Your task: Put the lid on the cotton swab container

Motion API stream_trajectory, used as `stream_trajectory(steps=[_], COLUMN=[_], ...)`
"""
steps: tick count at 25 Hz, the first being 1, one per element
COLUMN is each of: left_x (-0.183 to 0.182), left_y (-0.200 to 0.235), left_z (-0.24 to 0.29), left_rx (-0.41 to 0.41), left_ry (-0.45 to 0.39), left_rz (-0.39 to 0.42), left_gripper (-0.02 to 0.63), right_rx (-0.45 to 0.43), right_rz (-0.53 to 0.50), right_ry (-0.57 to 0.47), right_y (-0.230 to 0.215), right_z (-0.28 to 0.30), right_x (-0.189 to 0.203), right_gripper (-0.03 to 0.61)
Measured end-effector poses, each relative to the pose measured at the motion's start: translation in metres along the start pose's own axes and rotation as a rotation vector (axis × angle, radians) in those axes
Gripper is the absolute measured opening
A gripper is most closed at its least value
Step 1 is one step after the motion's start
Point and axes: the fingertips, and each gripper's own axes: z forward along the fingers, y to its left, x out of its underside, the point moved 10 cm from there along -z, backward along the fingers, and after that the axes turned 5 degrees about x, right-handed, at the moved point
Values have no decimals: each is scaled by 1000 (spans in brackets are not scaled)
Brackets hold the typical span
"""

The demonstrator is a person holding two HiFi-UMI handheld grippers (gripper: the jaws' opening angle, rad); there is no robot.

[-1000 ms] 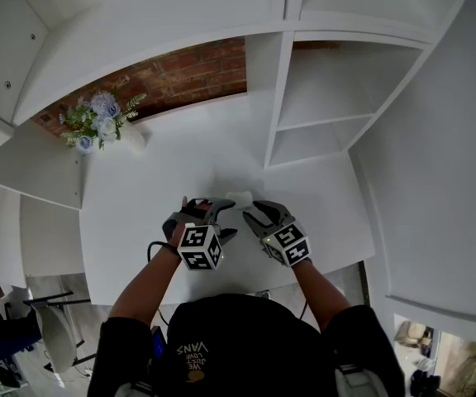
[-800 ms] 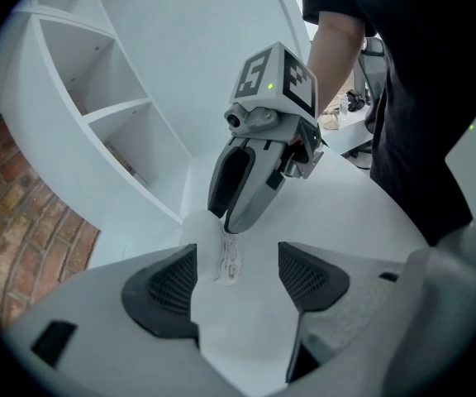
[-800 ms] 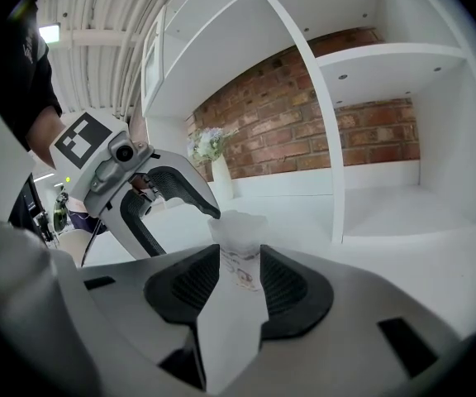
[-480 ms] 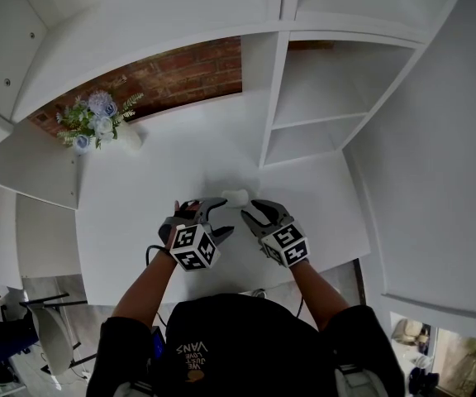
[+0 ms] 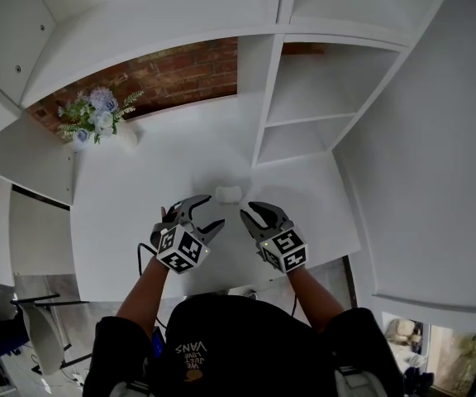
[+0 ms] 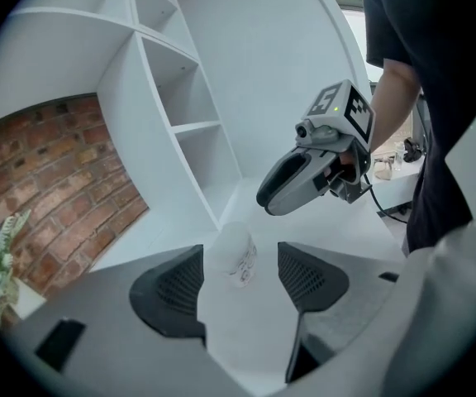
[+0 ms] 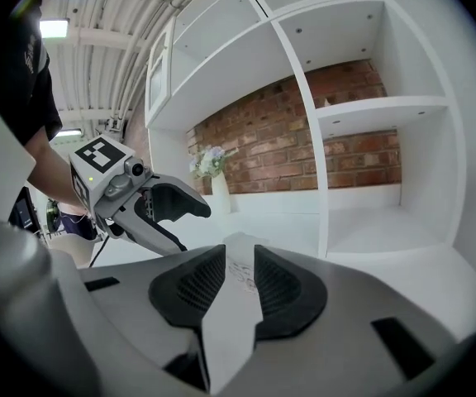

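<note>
White desk [image 5: 139,188] is occupied, from left to right, by the left gripper [image 5: 213,211], whose jaws are held apart and empty, the translucent cotton swab container [image 5: 228,194], stood just ahead of both grippers, and the right gripper [image 5: 249,213], whose jaws are being closed, nothing yet pressed between them.
</note>
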Motion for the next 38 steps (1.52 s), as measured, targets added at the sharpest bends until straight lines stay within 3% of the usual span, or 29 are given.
stream_trajectory(steps=[6, 10, 18, 20, 31, 38], left_x=[7, 15, 13, 14, 20, 25], left_y=[-13, -32, -58, -67, -116, -147], left_z=[-21, -35, -68, -73, -92, -105], left_rx=[-85, -129, -265, -280, -300, -316], left_ry=[-111, -140, -188, -205, -220, -202], left_rz=[-157, -221, -317, -343, -436, -428], left_gripper=[267, 243, 45, 22, 6, 6], right_rx=[24, 25, 39, 39, 26, 14], right_rz=[5, 3, 3, 8, 17, 27], right_ry=[-26, -36, -48, -58, -86, -90], right_y=[12, 22, 40, 44, 64, 79], right_z=[-26, -43, -73, -80, -119, -139], right_x=[-5, -5, -2, -2, 10, 22], right_gripper=[67, 52, 32, 28, 9, 3])
